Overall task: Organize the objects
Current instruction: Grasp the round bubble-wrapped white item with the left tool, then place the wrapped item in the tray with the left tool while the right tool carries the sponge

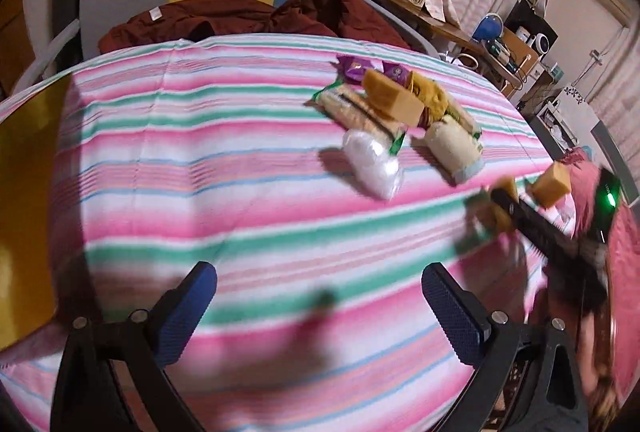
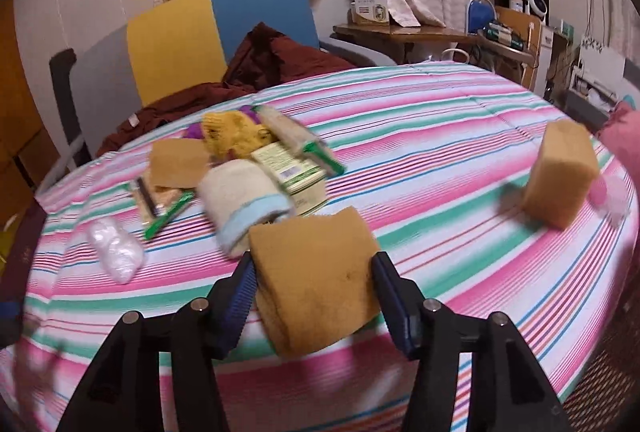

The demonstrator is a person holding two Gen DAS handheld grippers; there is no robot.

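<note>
I have the soft, light sponge (image 2: 316, 284) between my right fingers (image 2: 244, 284), clamped on its flat sides; my left fingers (image 1: 452, 312) stand apart, empty.

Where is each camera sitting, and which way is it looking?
Left wrist: sits on the left gripper, looks down over the striped table; its blue fingers stand open, and the right gripper shows.
Right wrist: sits on the right gripper, looks across the table; its fingers flank a brown sponge.
Both show the pile, the white bag and the second sponge.
</note>
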